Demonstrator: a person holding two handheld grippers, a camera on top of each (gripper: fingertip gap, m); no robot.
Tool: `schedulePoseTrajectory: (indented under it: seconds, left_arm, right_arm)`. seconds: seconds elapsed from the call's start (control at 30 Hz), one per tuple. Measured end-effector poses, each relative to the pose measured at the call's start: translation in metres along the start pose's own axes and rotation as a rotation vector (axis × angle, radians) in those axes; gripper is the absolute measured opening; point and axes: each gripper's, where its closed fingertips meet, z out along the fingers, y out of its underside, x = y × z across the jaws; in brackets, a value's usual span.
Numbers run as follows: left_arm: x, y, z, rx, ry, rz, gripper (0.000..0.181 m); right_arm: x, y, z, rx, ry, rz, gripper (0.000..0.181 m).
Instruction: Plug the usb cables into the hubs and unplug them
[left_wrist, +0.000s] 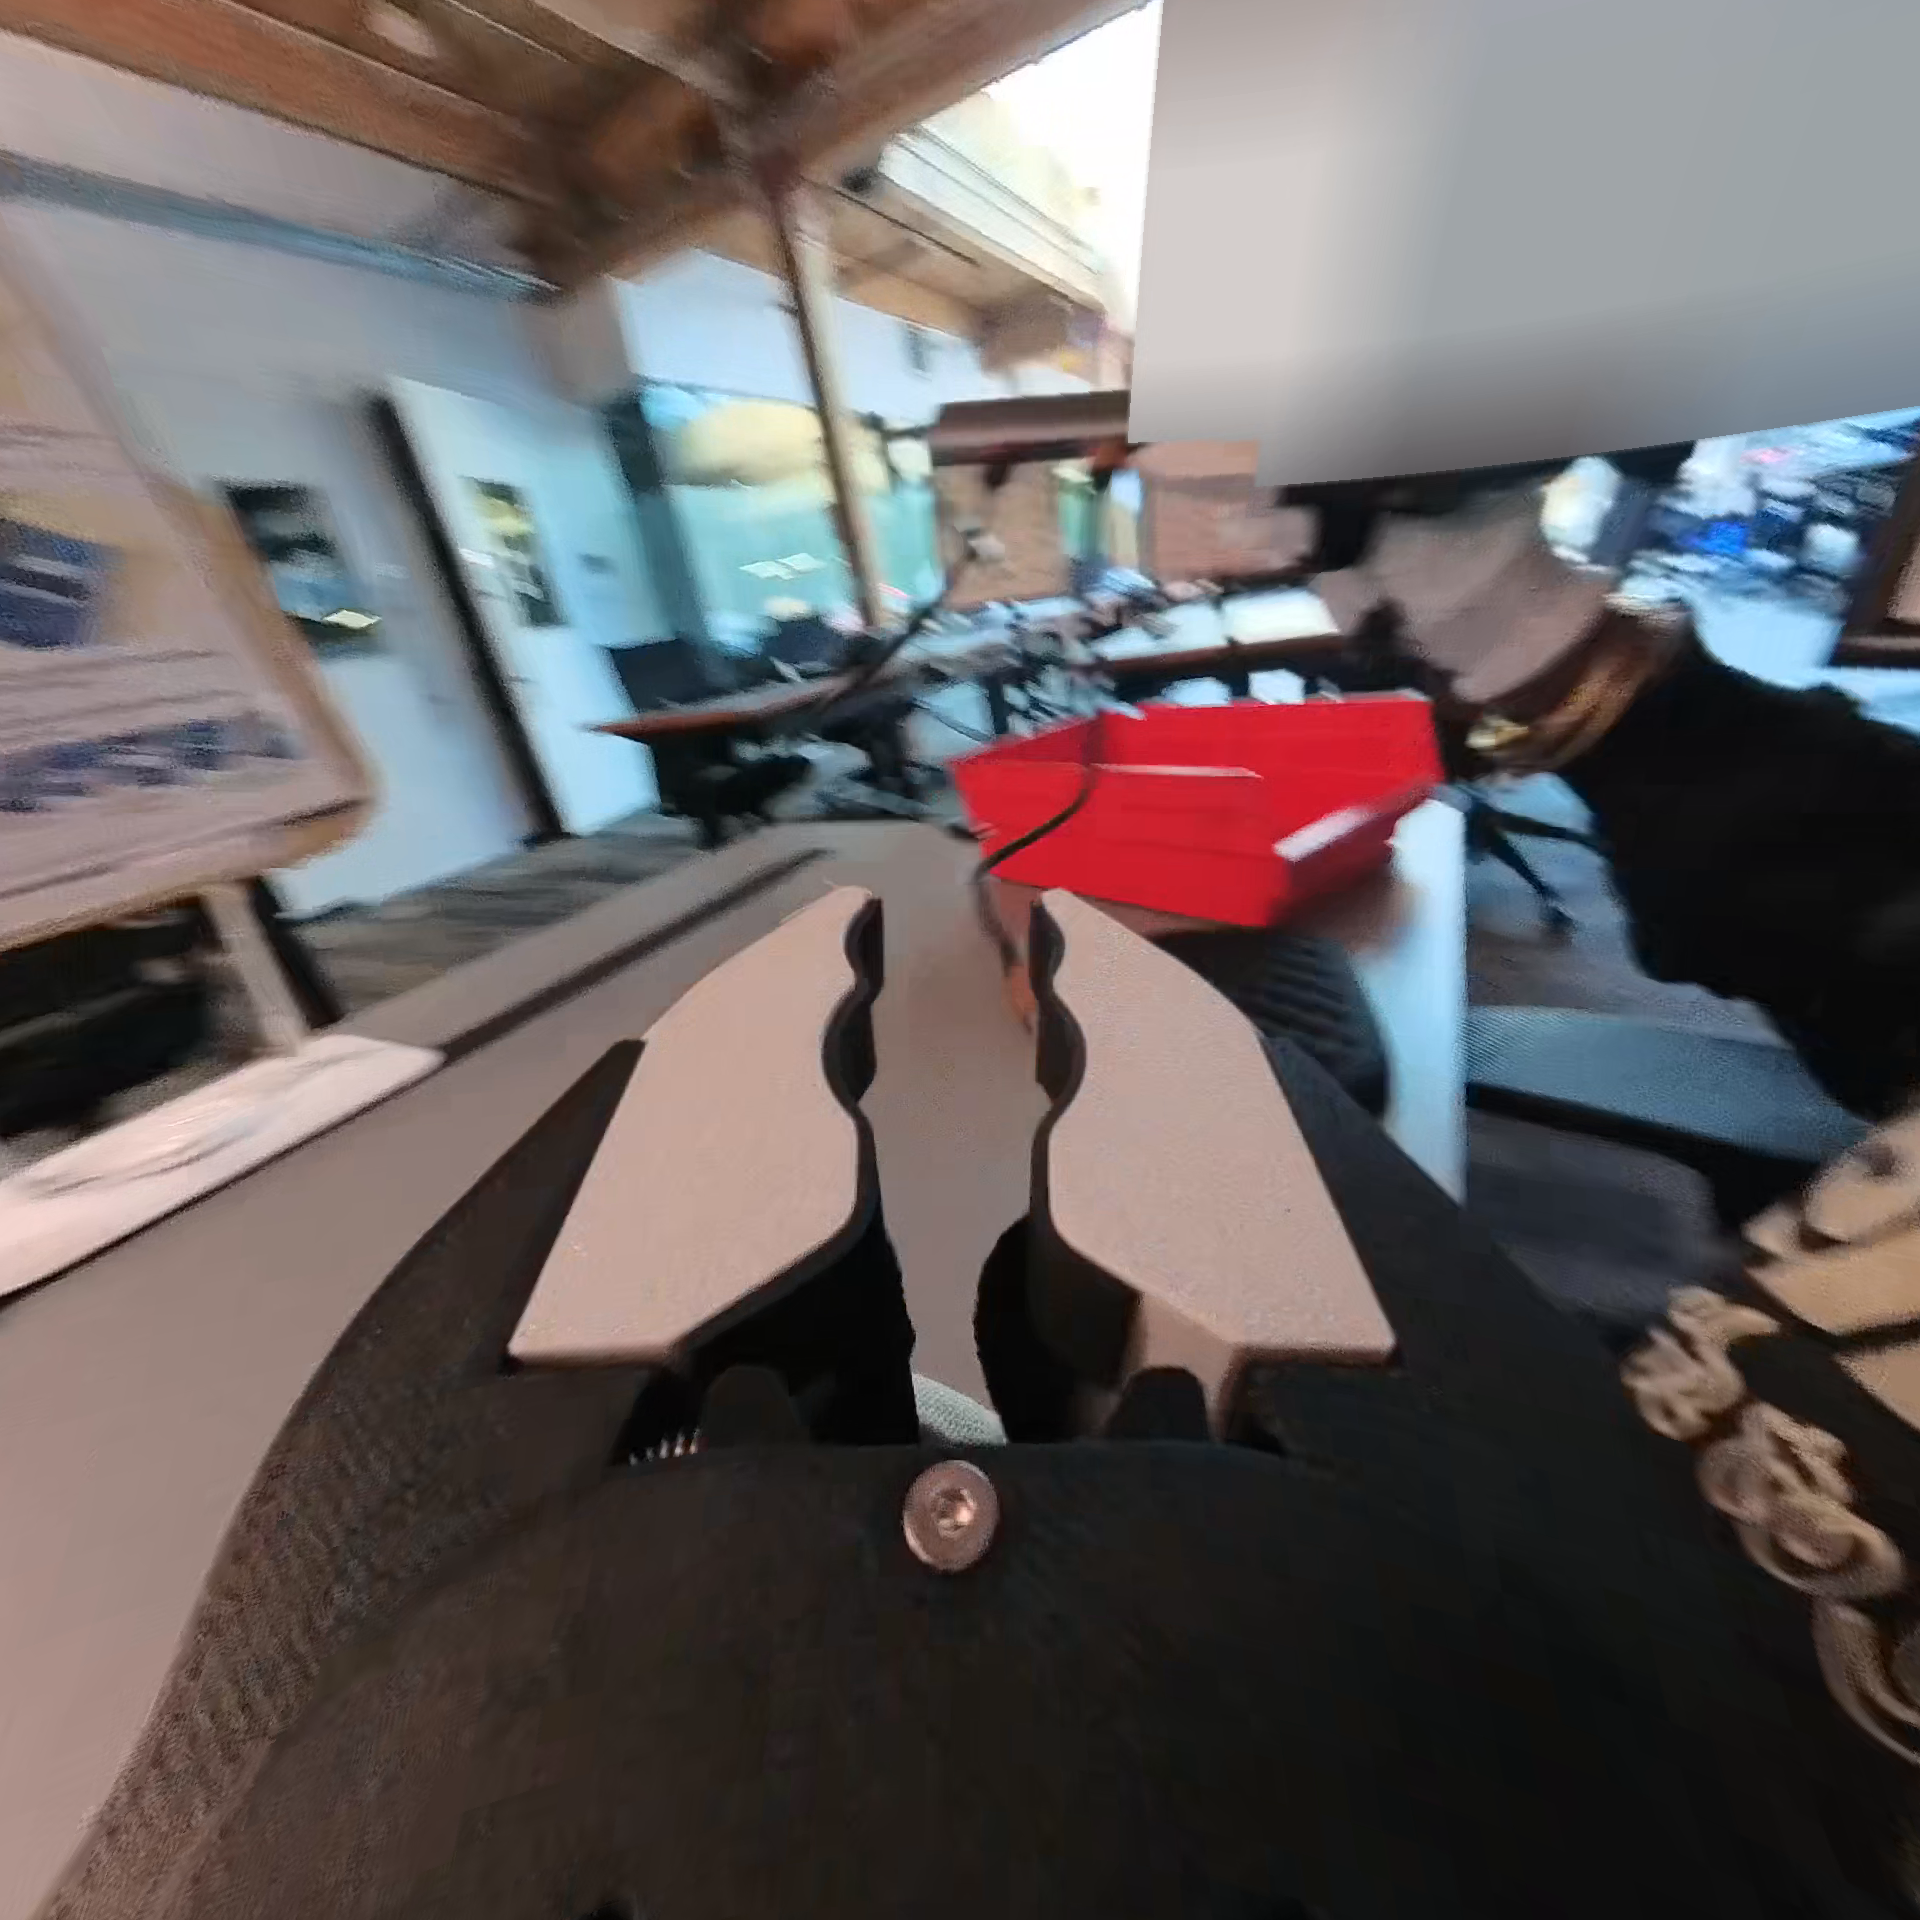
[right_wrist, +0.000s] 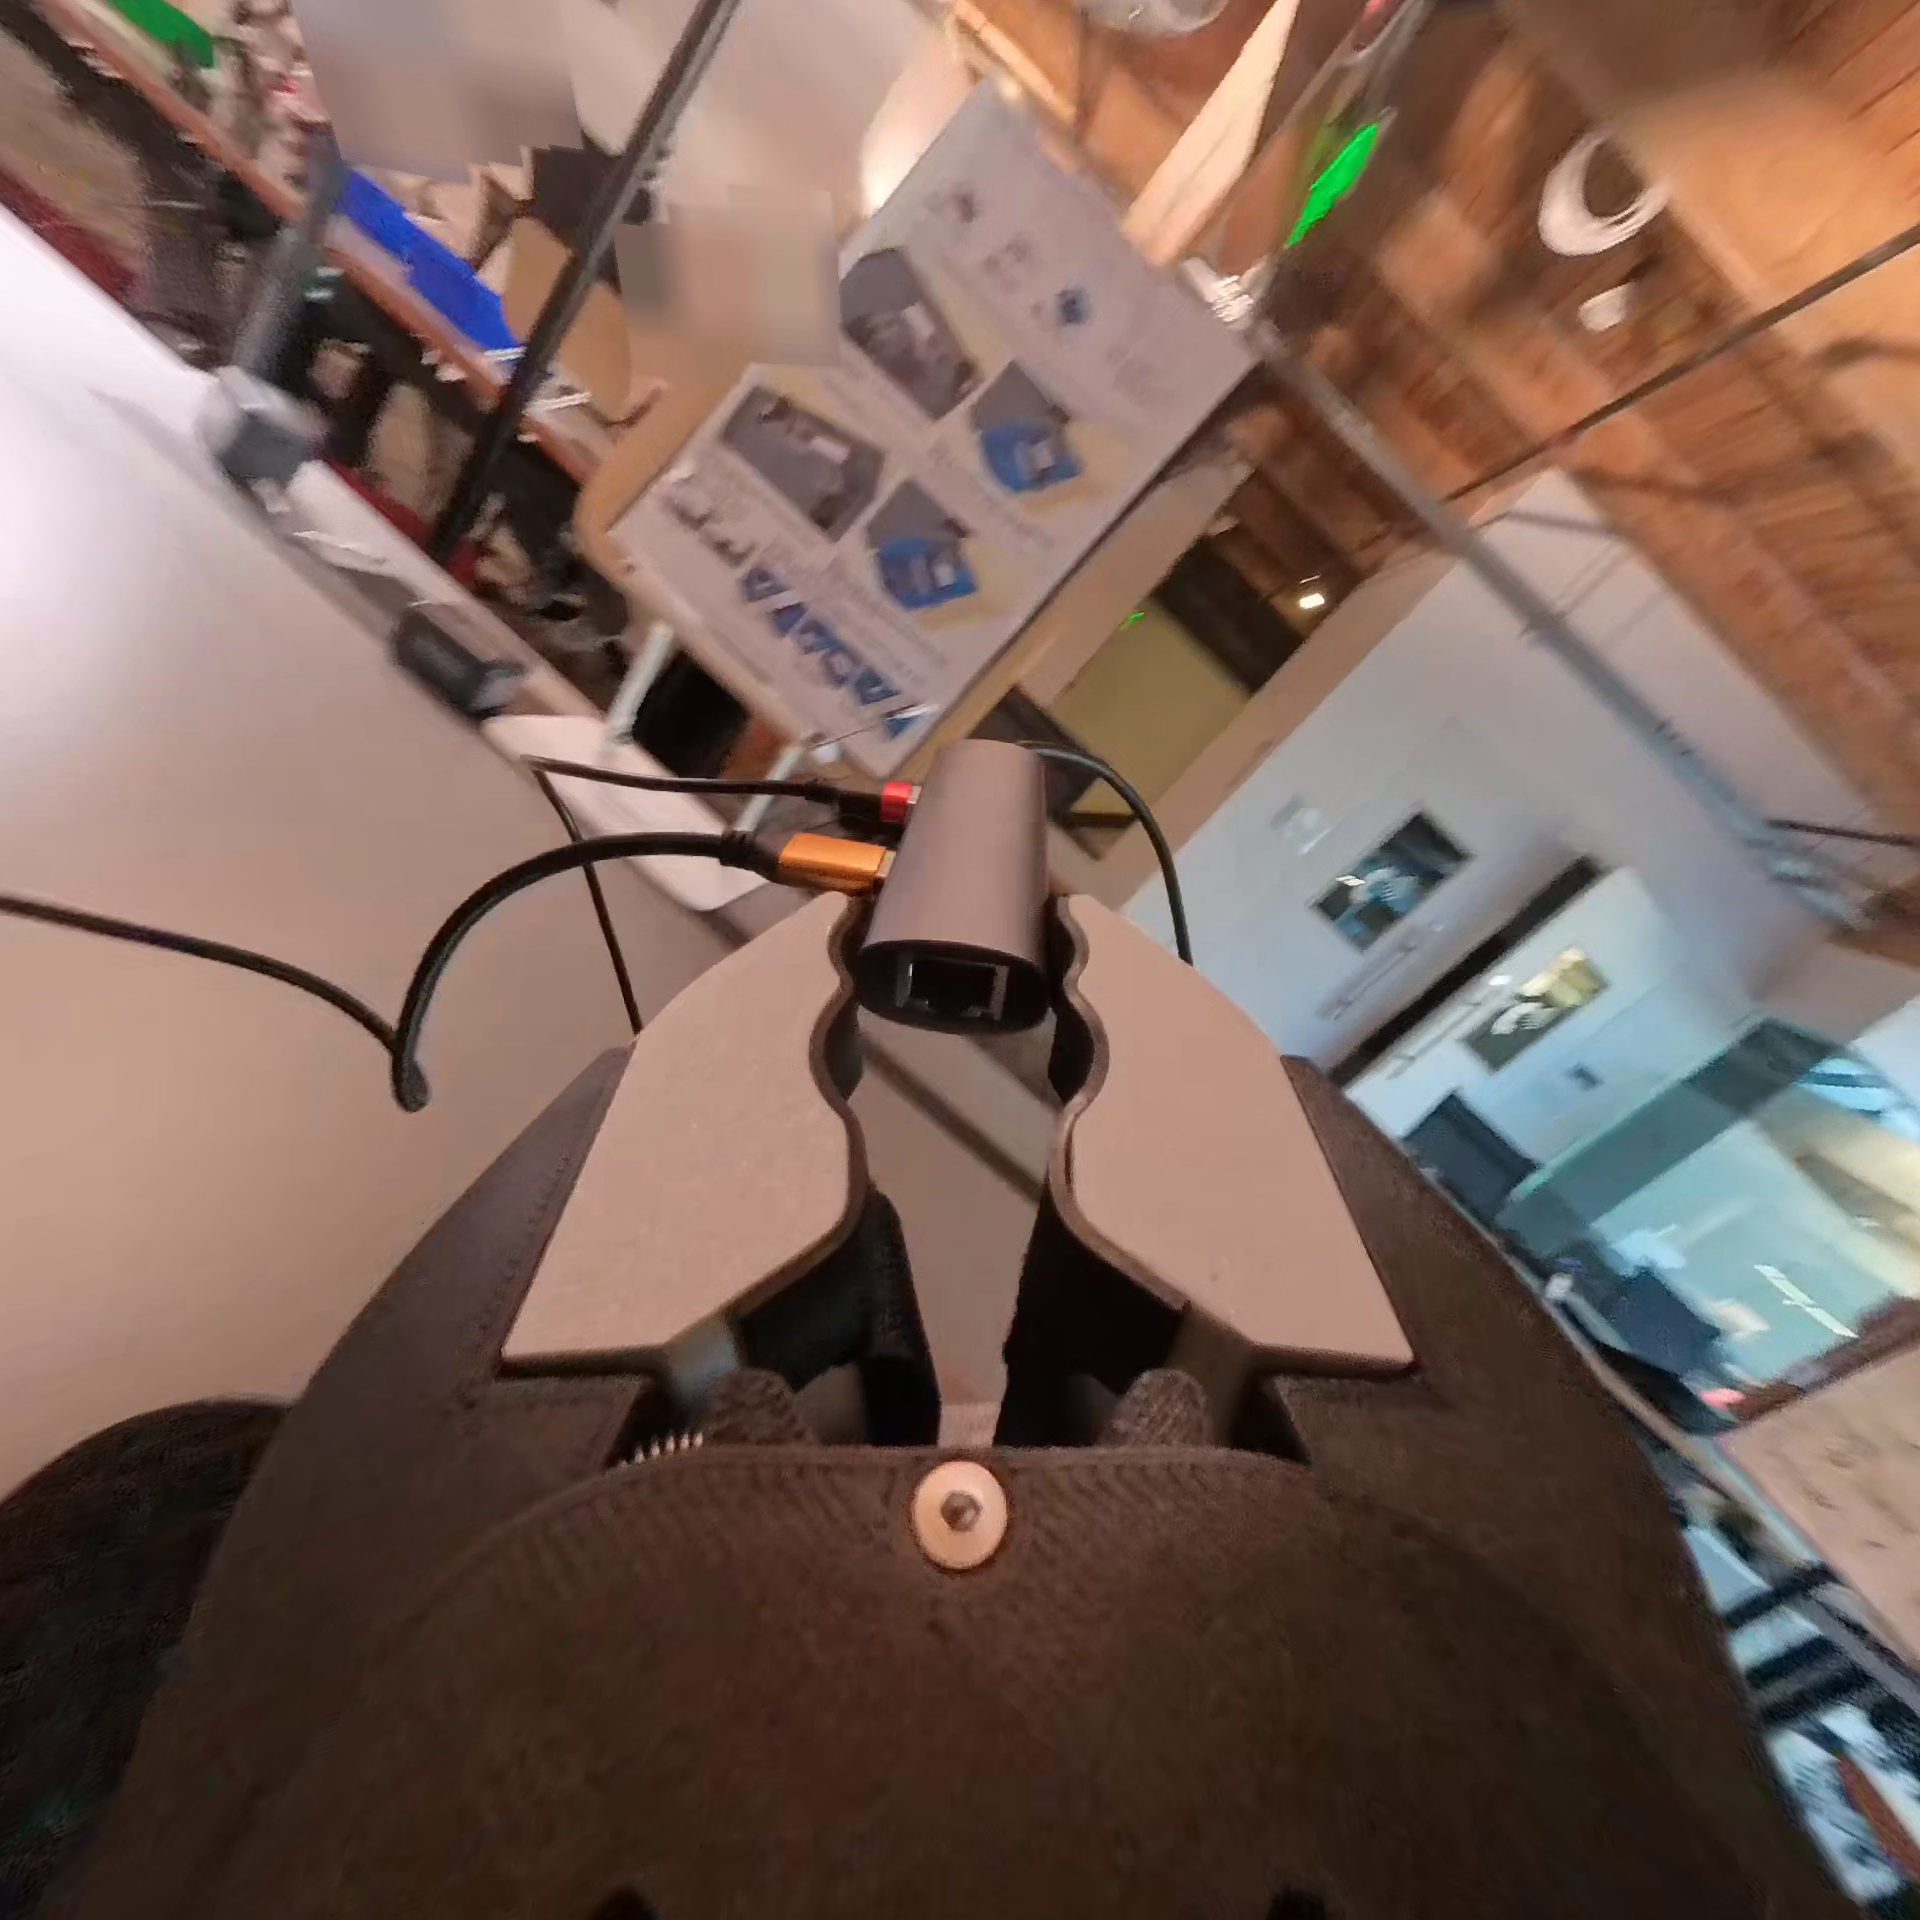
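Observation:
In the right wrist view my right gripper (right_wrist: 956, 935) is shut on a grey USB hub (right_wrist: 966, 831) and holds it at the fingertips, above the pale table (right_wrist: 208, 831). Two cables are plugged into the hub's left side, one with an orange plug (right_wrist: 831, 862) and one with a red plug (right_wrist: 896, 802). A thin black cable (right_wrist: 1153, 831) leaves the hub's far end. In the left wrist view my left gripper (left_wrist: 956, 914) is open and empty above the grey table (left_wrist: 312, 1299). The picture is blurred.
A red bin (left_wrist: 1247, 821) stands on the table ahead of the left gripper, with a black cable (left_wrist: 1049, 821) hanging over its edge. A person in black clothing (left_wrist: 1714, 831) is at the right. A poster board (right_wrist: 914, 457) stands behind the table. The grippers' ends are close to 25 cm from one another.

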Motion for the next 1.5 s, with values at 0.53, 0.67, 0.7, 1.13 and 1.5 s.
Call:
schedulePoseTrajectory:
  seconds: [0.53, 0.67, 0.7, 1.13, 1.5]
  left_arm:
    - [-0.071, 0.006, -0.044, 0.189, -0.34, -0.02, 0.028]
    - [-0.075, 0.005, -0.048, 0.21, -0.355, -0.038, 0.028]
    - [-0.076, 0.005, -0.048, 0.217, -0.353, -0.054, 0.028]
    - [-0.078, 0.006, -0.05, 0.224, -0.356, -0.081, 0.028]
    - [-0.075, 0.008, -0.046, 0.203, -0.347, -0.064, 0.028]
  right_arm:
    - [0.179, 0.089, -0.077, -0.45, 0.598, -0.748, 0.034]
    - [0.153, 0.155, -0.055, -0.59, 0.279, -0.784, 0.034]
    - [0.144, 0.172, -0.052, -0.62, 0.192, -0.716, 0.033]
    - [0.061, 0.299, -0.075, -1.016, -0.355, 0.24, 0.034]
    - [0.047, 0.331, -0.109, -1.298, -0.333, 0.523, 0.044]
